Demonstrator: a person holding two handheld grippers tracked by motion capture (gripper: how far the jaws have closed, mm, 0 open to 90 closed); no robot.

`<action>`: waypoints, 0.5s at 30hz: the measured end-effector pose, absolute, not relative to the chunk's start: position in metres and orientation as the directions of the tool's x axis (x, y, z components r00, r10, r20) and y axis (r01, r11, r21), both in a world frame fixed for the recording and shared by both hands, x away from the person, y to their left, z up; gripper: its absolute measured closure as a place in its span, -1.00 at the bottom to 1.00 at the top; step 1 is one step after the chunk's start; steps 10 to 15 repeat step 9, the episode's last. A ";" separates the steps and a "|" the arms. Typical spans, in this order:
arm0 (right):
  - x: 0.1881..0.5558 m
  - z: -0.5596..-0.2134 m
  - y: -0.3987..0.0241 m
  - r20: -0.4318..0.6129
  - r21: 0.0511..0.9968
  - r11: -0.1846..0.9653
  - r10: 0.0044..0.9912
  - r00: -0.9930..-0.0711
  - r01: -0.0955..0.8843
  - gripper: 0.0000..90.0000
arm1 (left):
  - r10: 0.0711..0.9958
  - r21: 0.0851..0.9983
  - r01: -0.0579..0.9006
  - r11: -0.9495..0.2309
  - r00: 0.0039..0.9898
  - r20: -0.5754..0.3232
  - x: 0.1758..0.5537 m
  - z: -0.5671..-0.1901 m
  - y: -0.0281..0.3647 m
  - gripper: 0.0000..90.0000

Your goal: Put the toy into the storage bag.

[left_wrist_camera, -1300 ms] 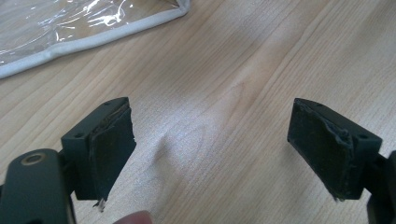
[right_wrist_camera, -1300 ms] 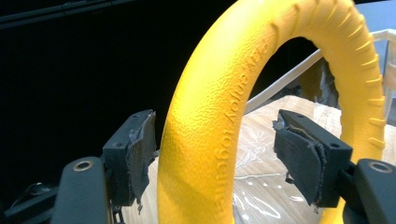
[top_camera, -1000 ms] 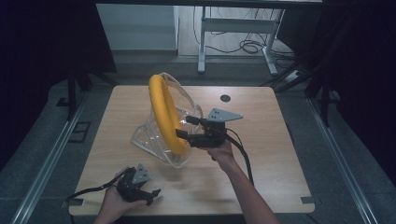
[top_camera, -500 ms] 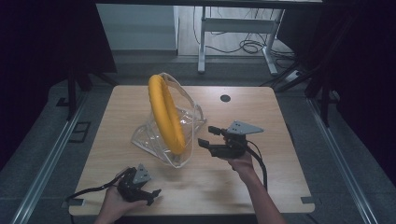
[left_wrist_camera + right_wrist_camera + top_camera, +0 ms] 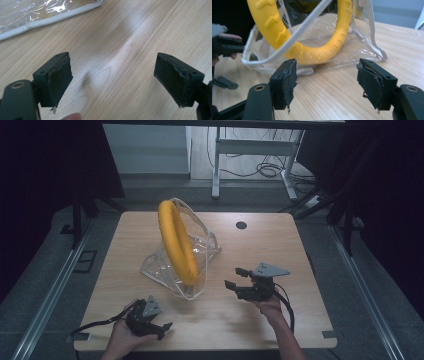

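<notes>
A yellow ring (image 5: pixel 177 242) stands on edge inside a clear plastic bag (image 5: pixel 200 255) with white piping, at the table's middle. In the right gripper view the ring (image 5: pixel 312 53) and bag (image 5: pixel 364 42) rise just beyond the jaws. My right gripper (image 5: pixel 236 279) is open a little to the right of the bag, apart from it, holding nothing. My left gripper (image 5: pixel 162 327) is open near the front edge, low over the wood; its own view shows the bag's white edge (image 5: pixel 50 18) at the top left. The left gripper (image 5: pixel 224 45) also appears far left in the right gripper view.
The wooden table (image 5: pixel 310 320) has a round black cable hole (image 5: pixel 241 225) at the back right. Beyond the far edge stand a white desk frame (image 5: pixel 250 155) and floor cables (image 5: pixel 265 170). Dark curtains hang on both sides.
My right gripper has let go of the bag and drawn back to the right and toward the front. The bag and ring stay standing. The left gripper has not moved.
</notes>
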State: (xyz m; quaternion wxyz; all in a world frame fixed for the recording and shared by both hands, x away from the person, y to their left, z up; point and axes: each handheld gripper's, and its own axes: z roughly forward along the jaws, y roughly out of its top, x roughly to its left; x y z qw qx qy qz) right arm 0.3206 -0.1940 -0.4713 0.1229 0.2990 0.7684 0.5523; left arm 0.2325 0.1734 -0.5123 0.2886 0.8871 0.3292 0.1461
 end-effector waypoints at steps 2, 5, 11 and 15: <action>0.321 -0.471 -0.195 0.114 0.922 0.231 0.608 -0.786 0.312 -0.29 | 0.669 0.608 0.500 -0.617 0.740 0.071 0.232 -0.512 0.174 -0.67; 0.322 -0.471 -0.197 0.116 0.923 0.226 0.610 -0.784 0.312 -0.29 | 0.668 0.607 0.498 -0.619 0.741 0.074 0.232 -0.512 0.174 -0.67; 0.319 -0.477 -0.195 0.081 0.911 0.275 0.611 -0.787 0.308 -0.30 | 0.668 0.612 0.494 -0.618 0.741 0.076 0.232 -0.511 0.175 -0.67; 0.319 -0.477 -0.195 0.081 0.911 0.275 0.611 -0.787 0.308 -0.30 | 0.668 0.612 0.494 -0.618 0.741 0.076 0.232 -0.511 0.175 -0.67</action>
